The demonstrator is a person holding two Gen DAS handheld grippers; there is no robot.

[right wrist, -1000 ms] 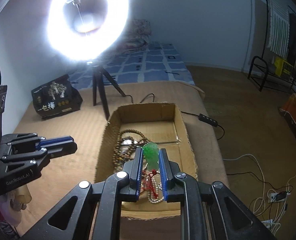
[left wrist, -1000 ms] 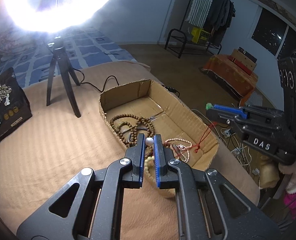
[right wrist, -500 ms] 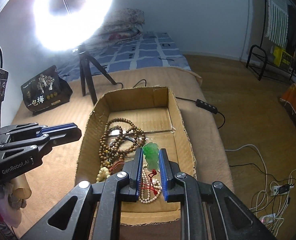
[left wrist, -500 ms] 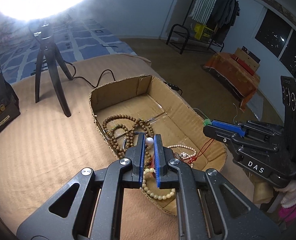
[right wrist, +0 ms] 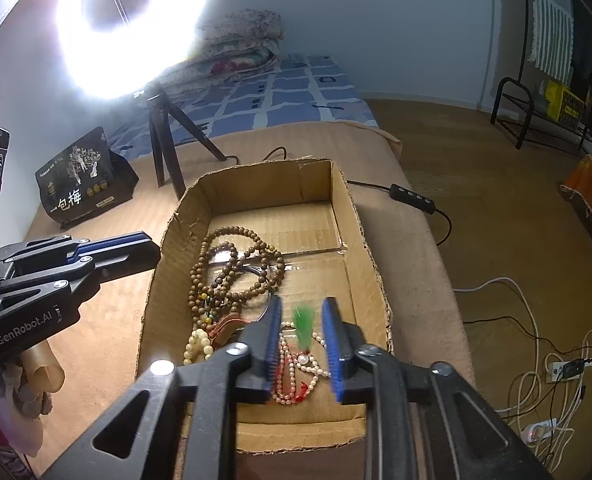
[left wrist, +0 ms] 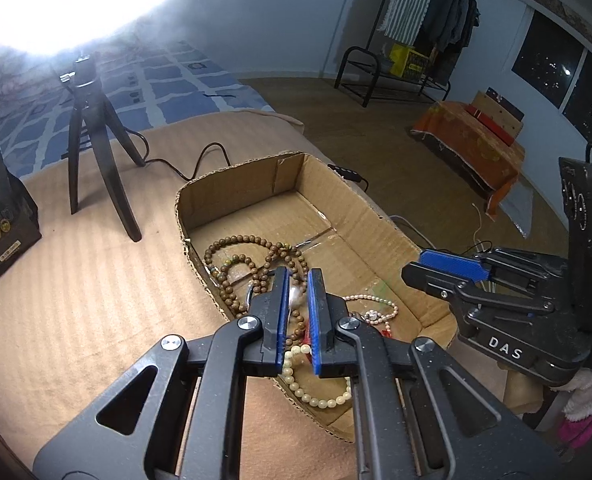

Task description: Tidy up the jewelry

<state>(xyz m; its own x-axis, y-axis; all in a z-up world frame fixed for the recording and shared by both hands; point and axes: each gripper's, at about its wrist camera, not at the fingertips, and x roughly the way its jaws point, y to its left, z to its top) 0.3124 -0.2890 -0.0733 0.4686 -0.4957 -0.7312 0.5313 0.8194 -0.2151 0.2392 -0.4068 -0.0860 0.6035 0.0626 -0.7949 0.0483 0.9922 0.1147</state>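
An open cardboard box (left wrist: 392,232) (right wrist: 360,240) lies on the tan blanket. It holds brown wooden bead strands (left wrist: 236,264) (right wrist: 232,264), a cream bead bracelet (left wrist: 320,398) (right wrist: 198,346) and a pearl necklace (left wrist: 376,308) (right wrist: 292,376). My left gripper (left wrist: 297,280) is shut on a white pearl bead (left wrist: 296,294) above the box's near end. My right gripper (right wrist: 302,310) is open over the box; a green pendant (right wrist: 303,326), blurred, is between the parted fingers, over the pearl necklace.
A ring light on a black tripod (left wrist: 92,152) (right wrist: 168,148) stands behind the box. A black snack bag (right wrist: 82,182) (left wrist: 0,220) sits at the left. A cable with a remote (right wrist: 412,196) runs off the bed. Cables and a power strip (right wrist: 552,372) lie on the floor at the right.
My right gripper has opened and let go of the green pendant, which drops blurred toward the box. Both grippers have moved lower and closer to the box. The left still holds the pearl bead.
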